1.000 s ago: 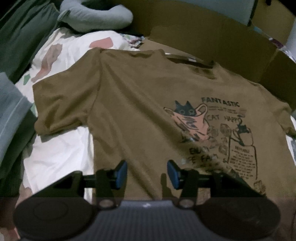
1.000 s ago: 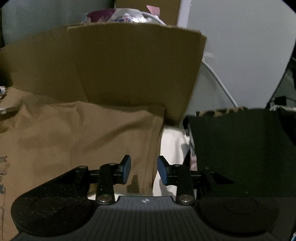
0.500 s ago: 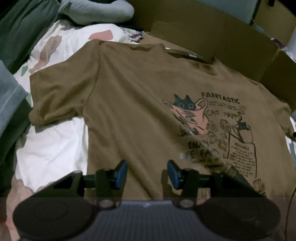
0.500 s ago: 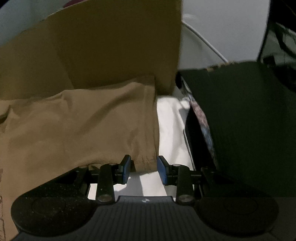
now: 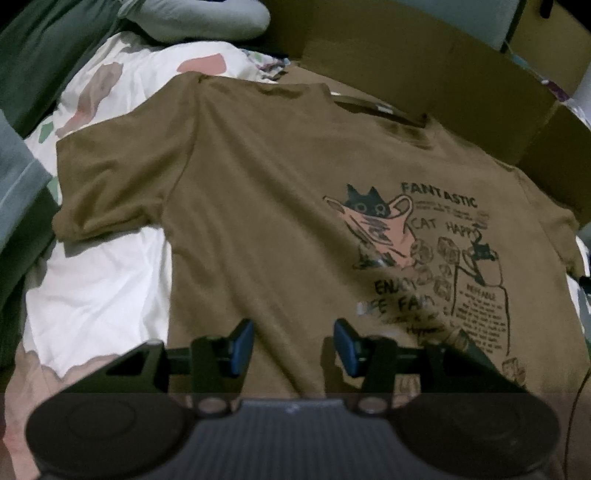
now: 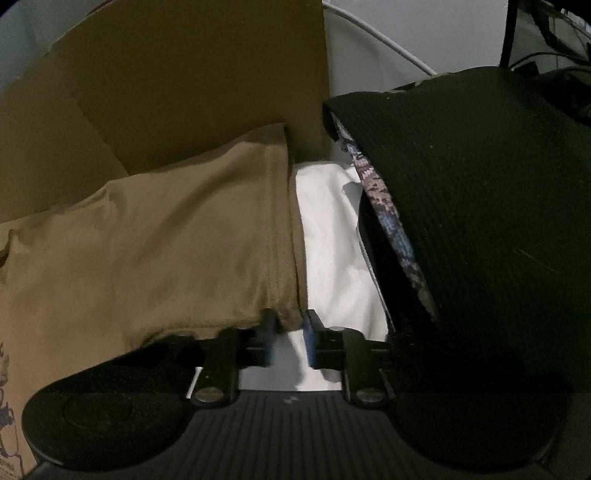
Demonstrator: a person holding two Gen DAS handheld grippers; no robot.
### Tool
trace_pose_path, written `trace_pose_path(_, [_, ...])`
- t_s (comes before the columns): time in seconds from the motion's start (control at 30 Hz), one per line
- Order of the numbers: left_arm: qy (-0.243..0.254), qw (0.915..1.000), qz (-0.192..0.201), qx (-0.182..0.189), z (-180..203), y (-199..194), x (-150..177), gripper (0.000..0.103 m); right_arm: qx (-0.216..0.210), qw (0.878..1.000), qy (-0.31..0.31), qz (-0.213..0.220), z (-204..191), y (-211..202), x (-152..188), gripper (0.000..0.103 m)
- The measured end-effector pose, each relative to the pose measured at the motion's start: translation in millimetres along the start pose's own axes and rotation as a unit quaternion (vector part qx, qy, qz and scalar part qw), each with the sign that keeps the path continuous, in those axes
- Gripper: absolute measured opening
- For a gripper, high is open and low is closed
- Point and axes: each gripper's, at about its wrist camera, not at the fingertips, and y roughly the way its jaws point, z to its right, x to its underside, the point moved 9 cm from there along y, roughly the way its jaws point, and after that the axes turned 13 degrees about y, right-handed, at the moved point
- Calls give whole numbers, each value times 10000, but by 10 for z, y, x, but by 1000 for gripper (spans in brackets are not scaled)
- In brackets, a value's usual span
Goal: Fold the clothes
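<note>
A brown t-shirt (image 5: 258,221) with a cat print lies flat, front up, on a white patterned sheet (image 5: 92,295). My left gripper (image 5: 293,343) hovers open over the shirt's lower body, with nothing between its blue pads. In the right wrist view the shirt's sleeve (image 6: 184,240) reaches down to my right gripper (image 6: 289,325). Its jaws are closing, and the sleeve's hemmed corner sits bunched between the pads, which press on it.
Cardboard walls (image 5: 424,66) stand behind the shirt's collar and behind the sleeve (image 6: 184,92). A dark knitted fabric (image 6: 480,203) rises right of the sleeve, across a strip of white sheet (image 6: 332,240). A grey pillow (image 5: 207,18) and green fabric (image 5: 37,55) lie at the far left.
My right gripper dropped onto the sleeve's corner and rolled, and its jaws narrowed around the hem. The left gripper stayed open and nearly still.
</note>
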Motion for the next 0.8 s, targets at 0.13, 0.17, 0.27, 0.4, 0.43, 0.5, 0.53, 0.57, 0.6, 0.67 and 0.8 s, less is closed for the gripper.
trace_pose_path(0.13, [-13,10000,14,36,11,-6,-23,51,288,9984,-411,255,2,-52,-48,0])
trace_pose_path(0.17, [-9,10000,24,45,11,-11,-30,51,348,9981,-433,279,15,-51,-67,0])
trace_pose_path(0.27, [20,10000,61,55,14,-11,-42,51,567,9962,-530,391,63,-59,-113,0])
trace_pose_path(0.4, [58,10000,43,48,20,1,-42,51,676,9941,-689,501,88,-101,-124,0])
trace_pose_path(0.43, [68,10000,39,42,21,2,-42,51,643,9943,-689,502,89,-107,-126,0])
trace_pose_path(0.5, [63,10000,41,24,13,-2,-40,51,598,9947,-668,513,95,-124,-140,0])
trace_pose_path(0.53, [56,10000,36,17,11,0,-38,51,592,9948,-649,524,100,-135,-152,0])
trace_pose_path(0.57, [53,10000,29,13,9,3,-36,51,508,9960,-533,511,100,-140,-166,0])
trace_pose_path(0.6, [55,10000,21,8,10,7,-33,51,414,9971,-406,496,100,-145,-180,1])
trace_pose_path(0.67, [78,10000,8,-1,23,14,-29,51,41,9988,-21,486,109,-179,-220,9])
trace_pose_path(0.8, [98,9999,14,14,54,36,-54,51,-263,9983,204,474,80,-176,-200,32])
